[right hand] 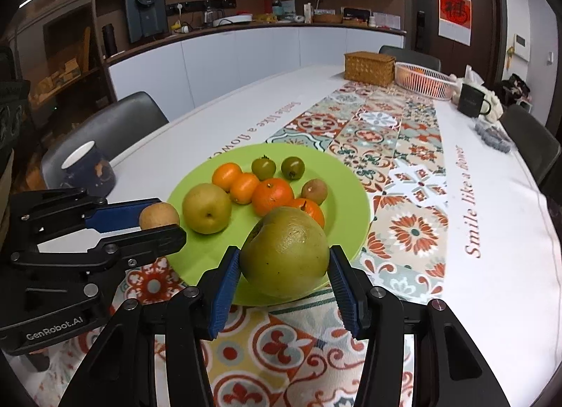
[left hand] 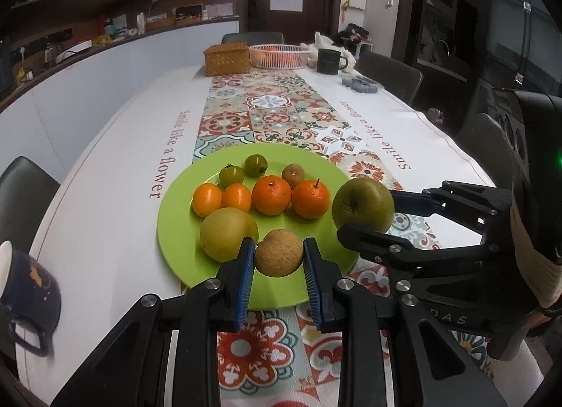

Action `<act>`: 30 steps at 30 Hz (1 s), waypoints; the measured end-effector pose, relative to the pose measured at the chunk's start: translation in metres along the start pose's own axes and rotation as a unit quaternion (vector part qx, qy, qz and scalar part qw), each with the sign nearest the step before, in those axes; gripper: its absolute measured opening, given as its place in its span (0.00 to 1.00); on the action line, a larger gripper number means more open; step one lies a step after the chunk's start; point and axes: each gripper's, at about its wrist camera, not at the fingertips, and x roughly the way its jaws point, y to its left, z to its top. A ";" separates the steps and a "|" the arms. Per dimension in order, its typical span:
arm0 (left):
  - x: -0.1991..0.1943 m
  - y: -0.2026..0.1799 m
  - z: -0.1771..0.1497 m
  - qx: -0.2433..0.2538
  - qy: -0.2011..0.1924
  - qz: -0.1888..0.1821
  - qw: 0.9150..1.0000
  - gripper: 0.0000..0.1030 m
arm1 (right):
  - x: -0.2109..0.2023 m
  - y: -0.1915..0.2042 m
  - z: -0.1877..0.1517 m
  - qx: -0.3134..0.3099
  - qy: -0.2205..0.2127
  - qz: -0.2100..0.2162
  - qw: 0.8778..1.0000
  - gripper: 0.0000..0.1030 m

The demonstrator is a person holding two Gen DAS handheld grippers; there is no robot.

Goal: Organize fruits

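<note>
A green plate (left hand: 175, 231) (right hand: 351, 203) on the patterned runner holds several fruits: oranges (left hand: 272, 195), small green fruits (left hand: 256, 165), a kiwi (left hand: 293, 175) and a yellow pear (left hand: 228, 234) (right hand: 207, 208). My left gripper (left hand: 279, 259) is shut on a small brown pear (left hand: 279, 252) (right hand: 158, 215) over the plate's near rim. My right gripper (right hand: 284, 266) is shut on a large green apple (right hand: 286, 250) (left hand: 363, 205) at the plate's right edge, held just above it.
A navy mug (left hand: 30, 287) (right hand: 89, 168) stands left of the plate. At the table's far end are a wicker box (left hand: 226, 58), a white basket (left hand: 279, 55) with oranges, a dark mug (left hand: 328, 61) and chairs around the table.
</note>
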 end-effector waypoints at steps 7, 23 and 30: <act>0.005 0.006 0.001 -0.012 0.002 0.007 1.000 0.50 | 0.006 -0.007 0.003 0.017 -0.005 -0.003 1.000 0.62; -0.069 -0.005 -0.015 -0.030 -0.041 0.055 0.997 0.53 | -0.095 0.011 -0.018 0.066 -0.067 -0.093 0.991 0.63; -0.118 -0.022 -0.023 -0.017 -0.067 0.055 0.996 0.57 | -0.151 0.031 -0.033 0.071 -0.094 -0.116 0.986 0.68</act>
